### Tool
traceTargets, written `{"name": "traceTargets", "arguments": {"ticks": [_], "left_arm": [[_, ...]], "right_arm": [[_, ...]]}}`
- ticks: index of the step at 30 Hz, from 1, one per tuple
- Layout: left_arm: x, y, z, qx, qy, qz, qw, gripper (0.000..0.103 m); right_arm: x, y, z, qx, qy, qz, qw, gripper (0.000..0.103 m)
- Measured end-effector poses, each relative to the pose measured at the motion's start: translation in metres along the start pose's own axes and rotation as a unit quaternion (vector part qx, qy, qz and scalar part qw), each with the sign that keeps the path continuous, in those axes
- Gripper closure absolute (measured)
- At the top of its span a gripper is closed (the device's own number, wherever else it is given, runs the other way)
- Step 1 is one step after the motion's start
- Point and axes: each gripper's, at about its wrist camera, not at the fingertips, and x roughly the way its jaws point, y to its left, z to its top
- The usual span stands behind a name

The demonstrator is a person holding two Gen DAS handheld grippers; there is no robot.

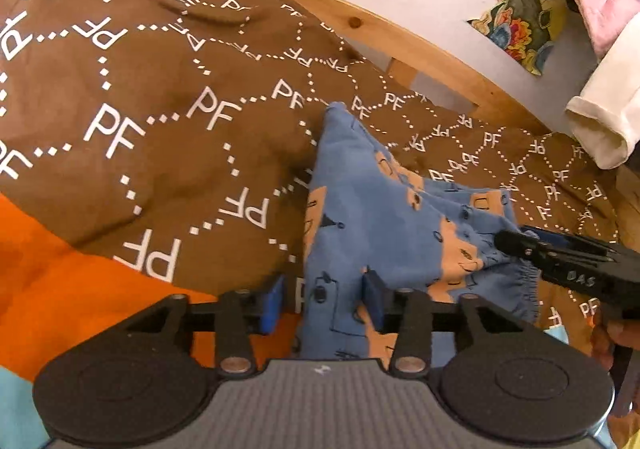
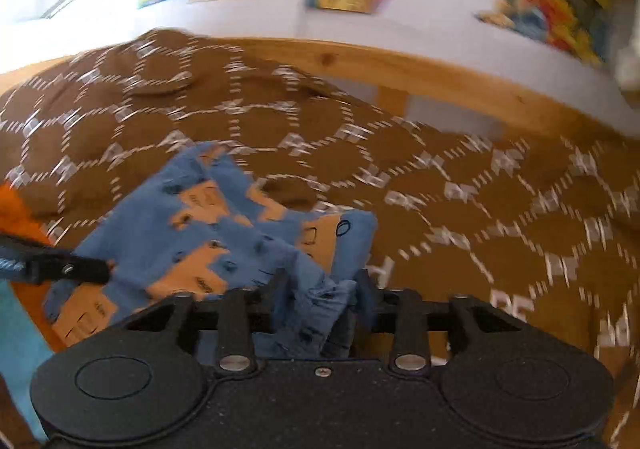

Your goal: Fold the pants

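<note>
Brown bedspread [image 1: 132, 97] printed with repeated white "PF" monograms; blue-and-tan pants [image 1: 384, 217] lie bunched on it. Left tongs [image 1: 324, 299] and right tongs [image 2: 316, 303] stand open, cloth between unpressed pads. Right tongs read "DAS".

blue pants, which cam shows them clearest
The left wrist view: the blue pants are sharp there, print and elastic waistband readable on the brown PF blanket. The right wrist view shows them motion-blurred.

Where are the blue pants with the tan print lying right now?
The blue cotton pants with tan print lie folded on the brown PF-patterned bedspread, low and centre in both wrist views, in front of the pine bed rail.
</note>
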Motion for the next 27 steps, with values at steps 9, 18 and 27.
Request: {"name": "traceTargets", "arguments": {"ticks": [9,18,27], "left_arm": [[-0.007,-0.006,0.002,0.005,0.006,0.020,0.9998,0.016],[-0.032,-0.014,0.012,0.019,-0.011,0.057,0.9982,0.001],[-0.079,-0.028,0.016,0.066,-0.043,0.072,0.9943,0.000]], "right_arm": [[-0.014,-0.007,-0.004,0.042,-0.020,-0.046,0.998,0.006],[-0.054,0.013,-0.004,0.047,-0.055,-0.088,0.994,0.001],[-0.109,0.056,-0.003,0.027,-0.094,-0.082,0.992,0.001]]}}
